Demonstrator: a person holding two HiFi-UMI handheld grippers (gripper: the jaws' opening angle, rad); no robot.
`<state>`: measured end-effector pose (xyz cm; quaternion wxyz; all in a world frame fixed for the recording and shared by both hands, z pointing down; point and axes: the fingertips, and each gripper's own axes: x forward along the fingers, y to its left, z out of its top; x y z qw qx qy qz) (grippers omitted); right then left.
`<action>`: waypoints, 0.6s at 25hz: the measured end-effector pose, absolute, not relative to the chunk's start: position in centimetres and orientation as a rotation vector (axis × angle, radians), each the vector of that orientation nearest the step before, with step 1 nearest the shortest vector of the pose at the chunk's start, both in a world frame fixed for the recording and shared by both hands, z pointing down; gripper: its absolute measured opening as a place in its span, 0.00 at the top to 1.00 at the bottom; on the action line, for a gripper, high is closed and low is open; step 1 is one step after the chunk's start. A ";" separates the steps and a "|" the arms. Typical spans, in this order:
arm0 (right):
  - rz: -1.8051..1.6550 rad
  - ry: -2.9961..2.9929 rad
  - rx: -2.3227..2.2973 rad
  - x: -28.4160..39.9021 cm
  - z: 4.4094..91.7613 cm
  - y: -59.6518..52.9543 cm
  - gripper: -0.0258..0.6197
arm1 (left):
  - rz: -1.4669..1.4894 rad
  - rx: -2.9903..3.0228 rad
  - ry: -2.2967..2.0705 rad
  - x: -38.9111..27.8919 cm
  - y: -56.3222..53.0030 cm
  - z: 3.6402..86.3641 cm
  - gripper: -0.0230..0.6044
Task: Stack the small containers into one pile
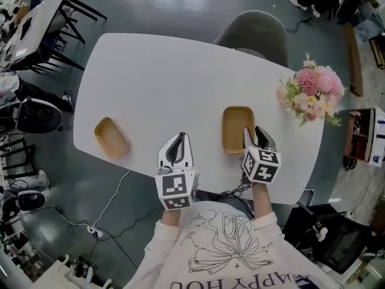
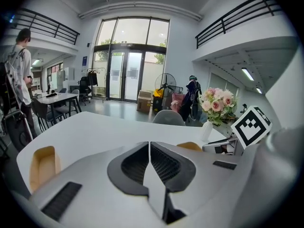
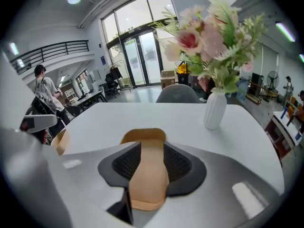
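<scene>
**Writing.** Shirt (image 1: 234, 254) of the person, lower edge of the head view: a line drawing of a bow above capital letters reading "HAPPY HOU", the rest cut off by the frame. The marker cubes on the grippers carry black-and-white square patterns and no lettering.

**Containers.**
- Near container (image 1: 236, 124): tan, oblong, rounded corners, open top. It sits on the white tabletop (image 1: 180, 71) toward its near right. The inner floor is in full sight and shows only its own tan surface.
- Far container (image 1: 111, 137): same make, lying askew by the tabletop's left edge, well apart from the first. Its inside is likewise plain tan.
- Vase (image 3: 216, 109): white and ribbed, holding pink and cream flowers (image 1: 313, 92) with green leaves, at the tabletop's right end.

**Grippers.**
- Right gripper (image 1: 253, 131): released. Its jaws stand wide apart on either side of the near container's near right edge, and the pads do not press on it.
- Left gripper (image 1: 178, 136): clenched, tips meeting with nothing between them. It sits over bare tabletop between the two containers.

**Other.** Grey chair (image 1: 252, 32) at the tabletop's far side.
</scene>
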<state>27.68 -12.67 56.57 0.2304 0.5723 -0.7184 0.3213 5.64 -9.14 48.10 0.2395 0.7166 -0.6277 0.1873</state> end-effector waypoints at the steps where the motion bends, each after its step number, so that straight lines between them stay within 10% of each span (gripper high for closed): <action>1: 0.852 -2.008 1.550 26.6 56.0 -12.9 0.72 | 0.503 1.944 -1.736 5.0 -8.8 48.0 0.94; 15: 0.684 -2.332 1.113 3.2 52.2 -12.3 0.72 | 0.374 1.685 -1.987 -11.6 -3.5 47.1 0.94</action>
